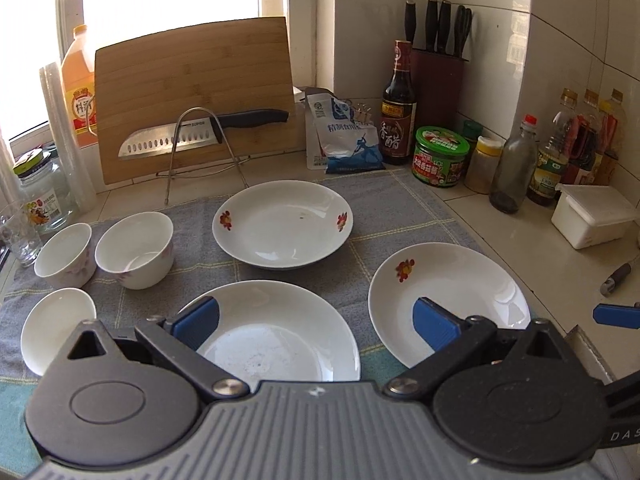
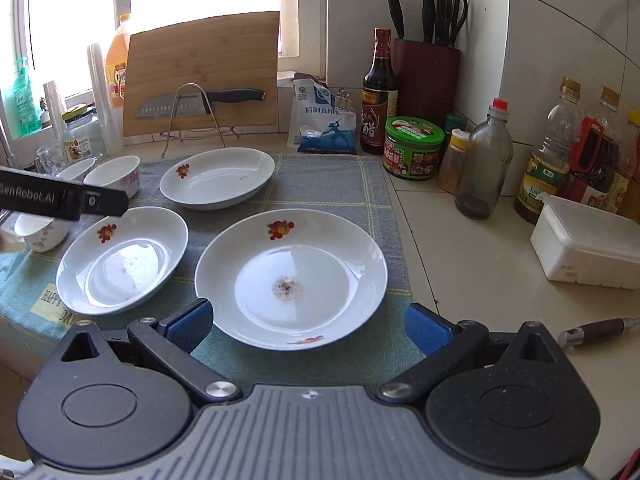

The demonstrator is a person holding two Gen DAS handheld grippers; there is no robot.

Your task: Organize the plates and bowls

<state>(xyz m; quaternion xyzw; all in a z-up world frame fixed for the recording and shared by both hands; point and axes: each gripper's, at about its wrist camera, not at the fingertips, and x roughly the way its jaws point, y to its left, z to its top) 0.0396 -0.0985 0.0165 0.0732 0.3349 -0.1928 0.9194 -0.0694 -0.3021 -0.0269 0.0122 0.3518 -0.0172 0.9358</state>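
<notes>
Both grippers, left (image 1: 316,320) and right (image 2: 308,326), hover wide open and empty over the towel (image 2: 332,176), where three plates (image 2: 291,276) and three bowls (image 1: 135,249) sit apart, unstacked; looks like organizing hasn't begun.
</notes>
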